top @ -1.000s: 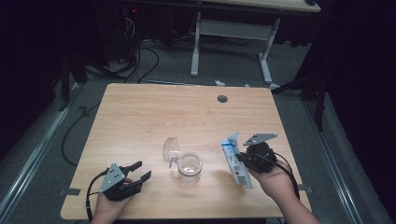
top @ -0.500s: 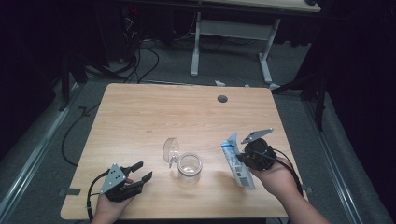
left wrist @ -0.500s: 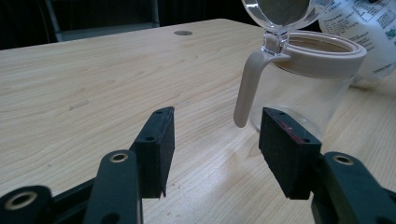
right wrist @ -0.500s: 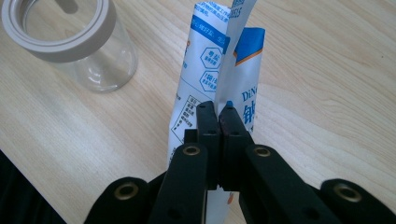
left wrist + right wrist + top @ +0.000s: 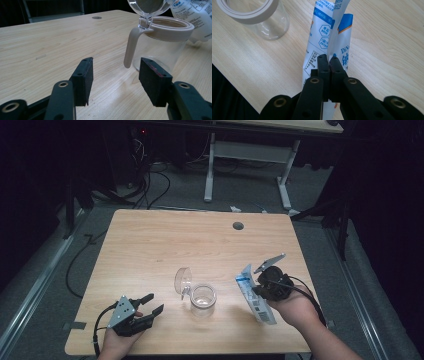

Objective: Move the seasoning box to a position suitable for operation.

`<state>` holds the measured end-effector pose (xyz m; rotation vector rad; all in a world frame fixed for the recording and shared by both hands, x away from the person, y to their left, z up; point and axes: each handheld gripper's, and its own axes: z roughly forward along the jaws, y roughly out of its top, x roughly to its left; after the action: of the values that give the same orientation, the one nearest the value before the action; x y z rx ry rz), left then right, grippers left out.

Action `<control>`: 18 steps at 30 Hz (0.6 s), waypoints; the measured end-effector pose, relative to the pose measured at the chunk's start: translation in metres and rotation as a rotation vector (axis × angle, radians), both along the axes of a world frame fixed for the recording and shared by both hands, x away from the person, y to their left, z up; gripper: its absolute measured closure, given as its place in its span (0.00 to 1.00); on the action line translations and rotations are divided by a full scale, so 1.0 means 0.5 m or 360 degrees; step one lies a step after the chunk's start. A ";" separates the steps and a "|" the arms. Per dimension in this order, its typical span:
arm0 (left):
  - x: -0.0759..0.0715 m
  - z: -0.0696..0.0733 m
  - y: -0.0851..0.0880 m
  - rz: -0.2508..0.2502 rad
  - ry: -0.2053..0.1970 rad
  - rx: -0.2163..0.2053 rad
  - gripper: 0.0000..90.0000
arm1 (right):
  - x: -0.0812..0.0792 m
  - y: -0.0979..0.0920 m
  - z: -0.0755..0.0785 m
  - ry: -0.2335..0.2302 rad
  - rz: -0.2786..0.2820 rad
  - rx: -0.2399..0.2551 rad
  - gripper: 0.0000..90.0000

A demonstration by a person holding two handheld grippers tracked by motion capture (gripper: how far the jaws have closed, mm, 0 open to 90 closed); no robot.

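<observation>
right now the right claw [image 5: 256, 290] is pressed fully together on a white and blue pouch [image 5: 254, 296] — in the right gripper view its two black pads pinch a thin fold of the pouch [image 5: 332, 37], which stands up past them with printed panels and blue bands on its face. from the high view the pouch sits at the near right of the wooden bench [image 5: 165, 245], its lower end toward the near edge and its top leaning away toward the far left, with the person's right hand [image 5: 296, 307] wrapped around the claw's body just to the right of it. a clear jar [image 5: 203, 299] with a beige rim stands upright near the middle of the bench's near half, a little to the left of the pouch and apart from it; its clear lid [image 5: 183, 279] is flipped up on the far left side of the rim. the left claw [image 5: 150, 303] rests at the near left, held by the left hand [image 5: 117, 342], its jaws standing partly apart with nothing between them — in the left gripper view bare bench wood shows in the gap, and the jar [image 5: 162, 42] with its beige handle [image 5: 132, 46] lies just beyond the pads, untouched. a small round hole [image 5: 238, 226] marks the far side of the bench.
</observation>
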<state>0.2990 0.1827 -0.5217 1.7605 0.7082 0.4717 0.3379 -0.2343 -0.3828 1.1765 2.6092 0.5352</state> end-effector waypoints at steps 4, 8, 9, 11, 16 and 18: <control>-0.002 0.001 -0.004 -0.0011 -0.0004 -0.0004 0.50 | 0.002 0.001 0.004 0.0020 -0.0004 0.0000 1.00; -0.007 0.004 -0.009 -0.0030 -0.0014 -0.0006 0.50 | 0.002 0.004 0.004 0.0039 0.0017 -0.0034 1.00; -0.009 0.005 -0.012 -0.0049 -0.0007 -0.0009 0.49 | 0.002 0.006 0.004 0.0055 0.0013 -0.0046 1.00; -0.010 0.005 -0.013 -0.0058 -0.0004 -0.0016 0.49 | 0.002 0.006 0.004 0.0057 0.0019 -0.0048 1.00; -0.016 0.008 -0.021 -0.0087 -0.0006 -0.0013 0.48 | 0.000 0.007 0.007 0.0059 0.0026 -0.0045 1.00; -0.018 0.008 -0.026 -0.0105 -0.0003 -0.0007 0.48 | -0.001 0.009 0.010 0.0059 0.0024 -0.0035 1.00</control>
<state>0.2898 0.1696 -0.5178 1.7732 0.6476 0.4264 0.3371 -0.2300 -0.3780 1.1720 2.6503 0.4903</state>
